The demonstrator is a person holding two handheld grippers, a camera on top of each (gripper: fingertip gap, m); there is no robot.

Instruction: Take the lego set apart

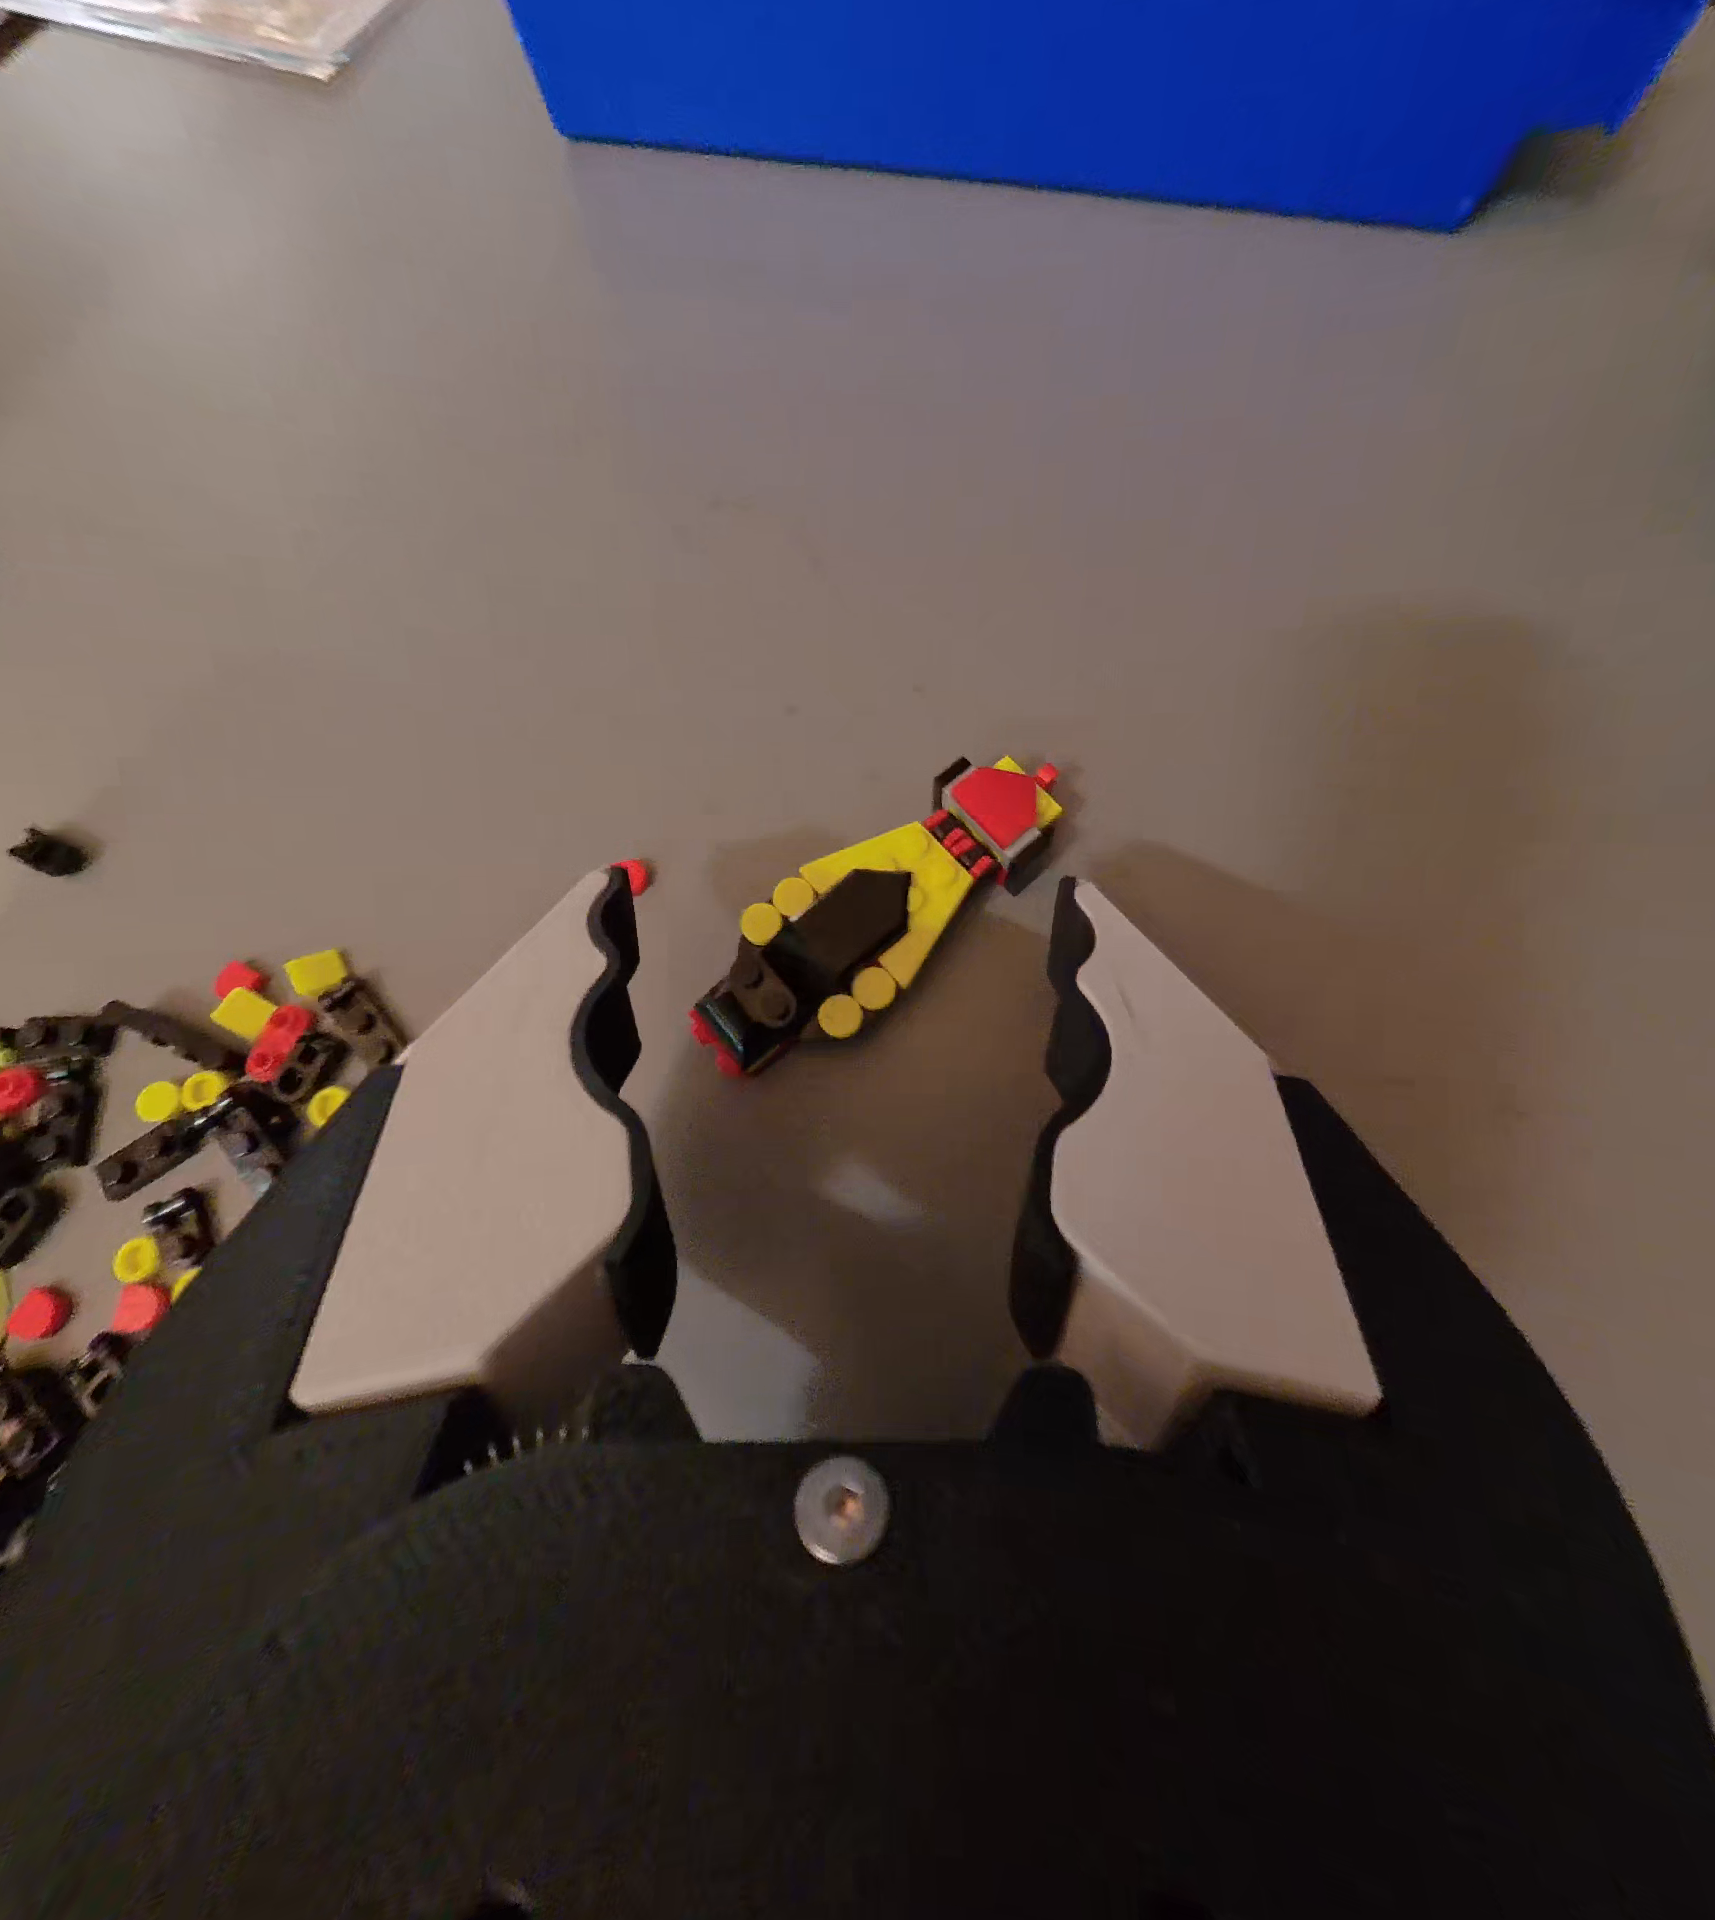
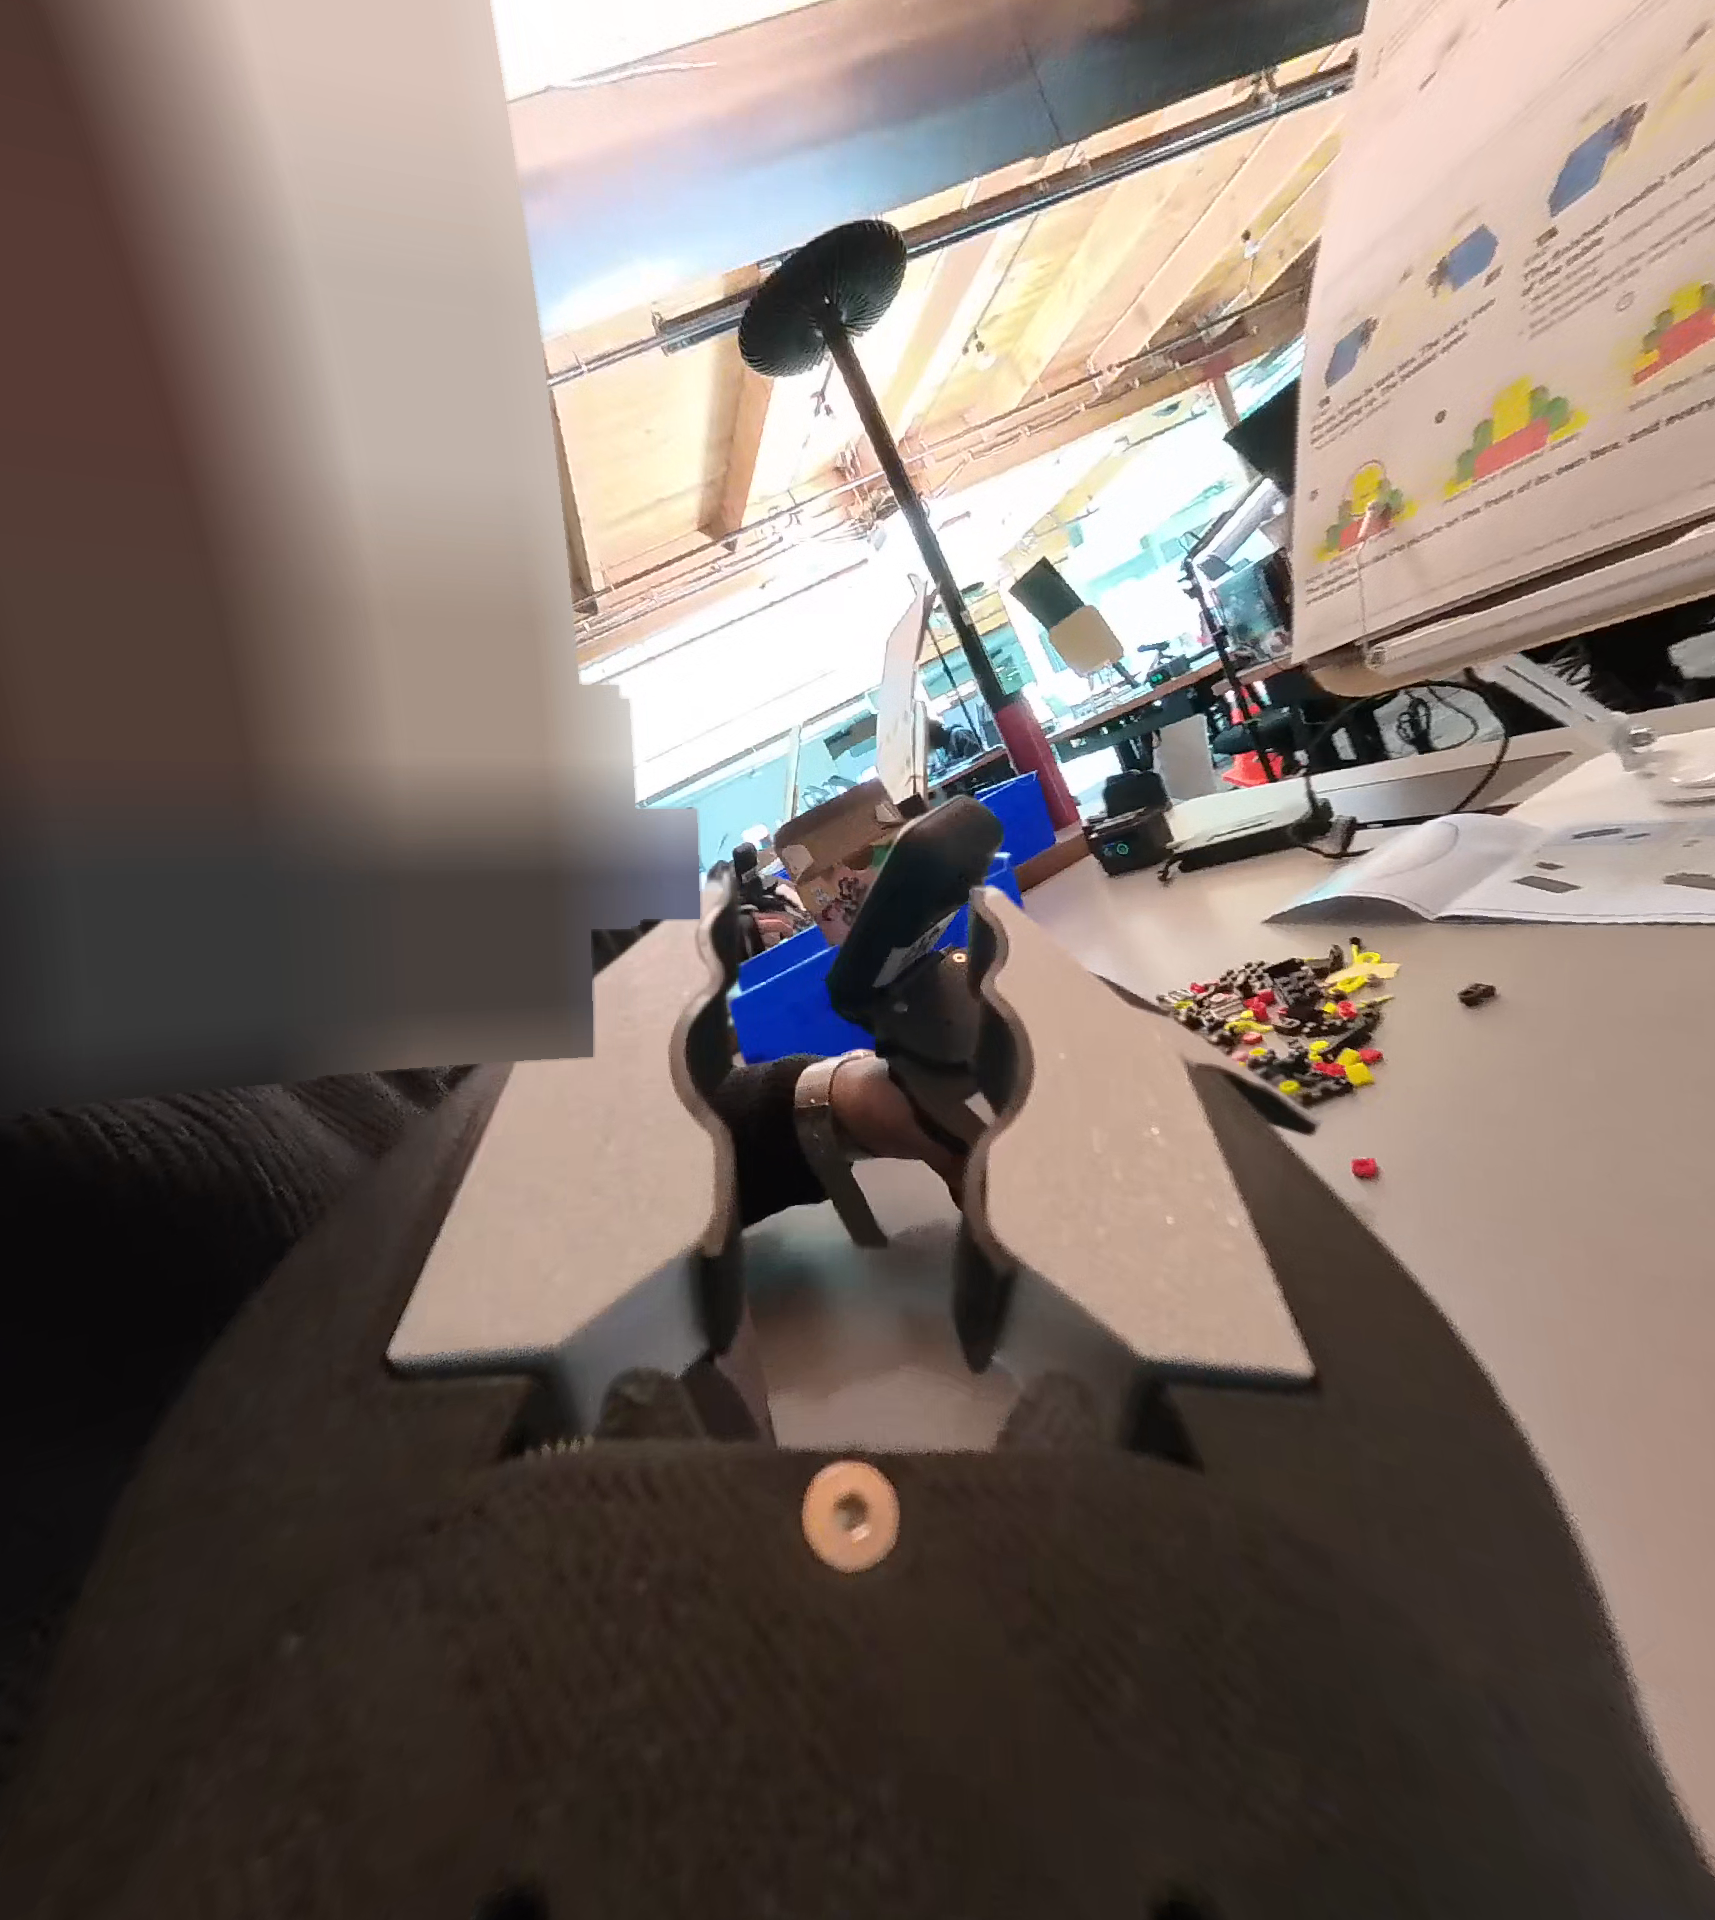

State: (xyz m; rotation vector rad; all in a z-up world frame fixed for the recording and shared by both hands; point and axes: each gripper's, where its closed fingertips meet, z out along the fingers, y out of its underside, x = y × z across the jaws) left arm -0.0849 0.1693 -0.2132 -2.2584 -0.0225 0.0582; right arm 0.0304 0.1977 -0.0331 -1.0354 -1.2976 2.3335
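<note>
A small yellow, black and red lego model lies flat on the grey table, still joined in one piece. My left gripper is open and empty, hovering just above it, with the model between and slightly beyond the fingertips. A pile of loose black, yellow and red lego pieces lies to the left; it also shows in the right wrist view. My right gripper is open and empty, raised and tilted up toward the room. The left gripper's handle and a sleeved hand show beyond it.
A blue bin stands at the far side of the table. A single black piece and a red stud lie apart. An open booklet and an upright instruction sheet stand at the right. About 20 cm separates my left fingertips from my right. To reach the single black piece in a straight line is about 12 cm for my left fingers, about 35 cm for my right. My right wrist view looks at it from another angle.
</note>
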